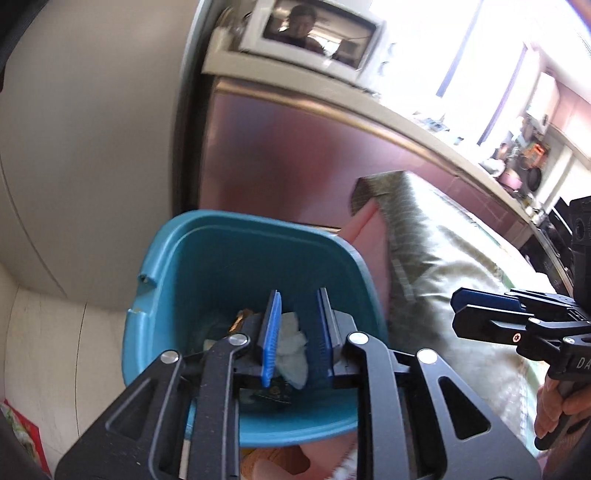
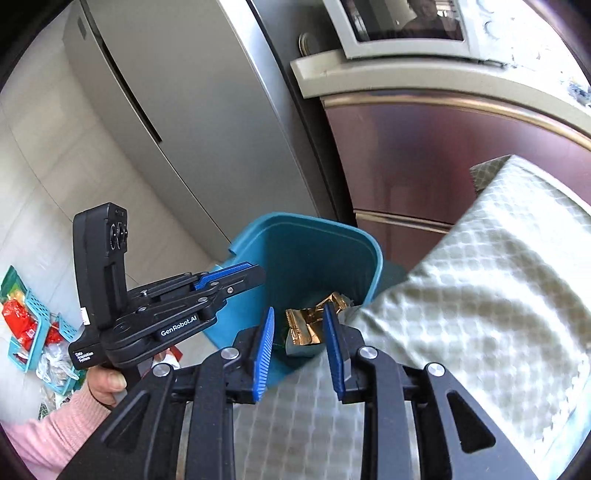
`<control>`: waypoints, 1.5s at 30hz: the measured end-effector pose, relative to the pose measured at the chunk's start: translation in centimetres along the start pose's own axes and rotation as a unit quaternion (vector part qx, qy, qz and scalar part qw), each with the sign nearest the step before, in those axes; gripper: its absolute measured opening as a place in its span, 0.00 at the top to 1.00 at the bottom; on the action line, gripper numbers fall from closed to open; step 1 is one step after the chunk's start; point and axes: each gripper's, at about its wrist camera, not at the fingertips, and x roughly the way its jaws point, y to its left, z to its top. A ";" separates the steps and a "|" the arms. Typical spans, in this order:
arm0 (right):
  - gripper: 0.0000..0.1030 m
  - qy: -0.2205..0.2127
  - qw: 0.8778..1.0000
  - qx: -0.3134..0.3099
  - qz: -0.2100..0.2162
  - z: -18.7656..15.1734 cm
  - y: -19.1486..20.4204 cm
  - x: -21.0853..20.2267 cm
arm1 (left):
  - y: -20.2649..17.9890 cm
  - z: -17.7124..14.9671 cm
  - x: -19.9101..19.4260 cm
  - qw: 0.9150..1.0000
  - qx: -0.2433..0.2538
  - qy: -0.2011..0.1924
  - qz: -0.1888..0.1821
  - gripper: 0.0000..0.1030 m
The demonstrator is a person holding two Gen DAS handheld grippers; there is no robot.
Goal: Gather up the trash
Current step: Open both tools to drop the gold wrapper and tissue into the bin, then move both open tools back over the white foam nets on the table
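A teal trash bin (image 1: 177,236) stands on the floor beside the table. My left gripper (image 1: 299,295) hangs over its mouth, open; a crumpled white tissue (image 1: 291,347) shows loose between its blue pads, down in the bin above a dark wrapper (image 1: 273,391). In the right wrist view my right gripper (image 2: 299,310) stands open at the bin (image 2: 373,254) edge with nothing in it; a gold foil wrapper (image 2: 306,328) lies inside the bin beyond its fingers. The left gripper (image 2: 255,271) reaches in from the left there. The right gripper (image 1: 456,310) appears at the right of the left wrist view.
A table with a green checked cloth (image 2: 480,295) borders the bin on the right. Behind stand a silver fridge (image 2: 166,110), a maroon cabinet (image 2: 424,155) and a microwave (image 1: 314,33). Teal baskets with red packets (image 2: 29,325) lie on the floor at left.
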 end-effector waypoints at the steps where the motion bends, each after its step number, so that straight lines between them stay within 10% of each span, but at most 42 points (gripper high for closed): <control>1: 0.73 -0.008 1.000 0.001 0.000 -0.2 0.0 -0.8 | -0.8 0.1 -0.4 1.000 0.007 -0.006 -0.007 0.79; 14: 0.67 -0.103 0.991 0.045 -0.073 -6.2 -4.0 -14.7 | -14.4 0.0 -3.1 0.984 0.114 -0.024 -0.135 0.66; 25: 0.62 -0.138 0.967 0.108 -0.183 -11.0 -11.0 -23.0 | -25.3 -1.9 -0.2 0.963 0.173 0.036 -0.202 0.63; 45: 0.50 -0.090 0.942 0.141 -0.291 -11.7 -20.9 -23.3 | -40.0 -2.1 12.0 0.939 0.228 0.150 -0.210 0.59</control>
